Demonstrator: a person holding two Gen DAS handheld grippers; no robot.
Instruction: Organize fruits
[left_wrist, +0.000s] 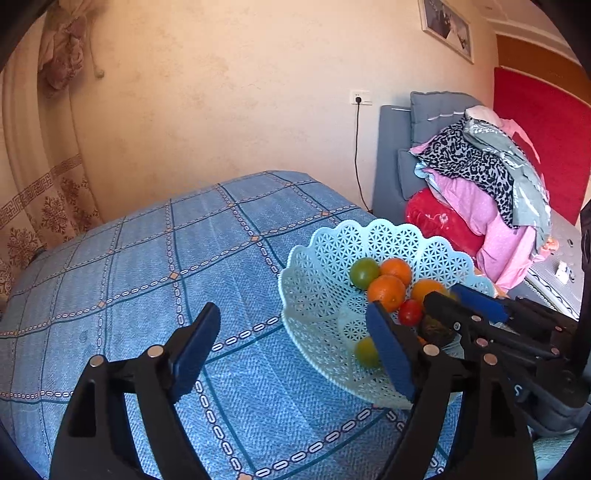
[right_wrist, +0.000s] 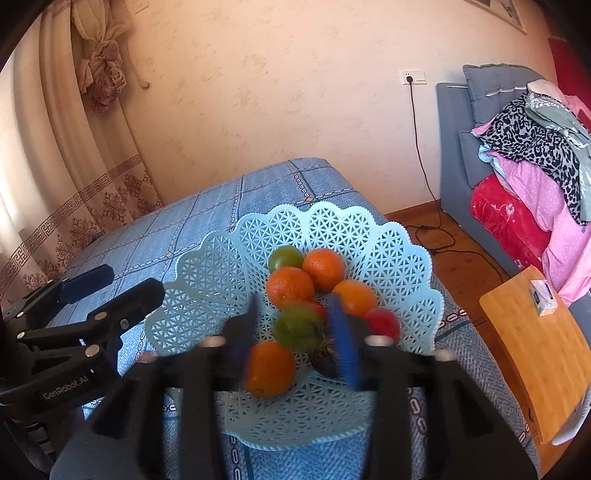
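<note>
Several fruits already sit in the pale blue lattice plastic basket with scalloped rim (right_wrist: 207, 258), centre of the right wrist frame: round orange citrus fruits (right_wrist: 290, 286), a green round fruit (right_wrist: 285, 258), a small red tomato-like fruit (right_wrist: 382, 323), plus a dark spiky thing (right_wrist: 325, 356) I can't identify.

My right tongs (right_wrist: 299, 336) hang over the basket, low centre of that frame. Jaws are apart, with a blurred green fruit (right_wrist: 295, 325) between them, not visibly pinched. Looks like a drop-off into the pile, judging by the gap and the blur. One more orange fruit (right_wrist: 269, 369) lies at the near wall, lower centre.

My left tongs (left_wrist: 291, 350) are wide apart and hold nothing, over the blue checked cloth on the worktop (left_wrist: 147, 277), lower half of the left wrist frame. Parked just beside the basket, likely to leave the right side room to work.

Basket sits near the worktop's right edge, so I'd avoid nudging it that way. Fruit is round and heaped toward the middle; a drop from height could roll things. No loose fruit visible on the cloth in either view.
</note>
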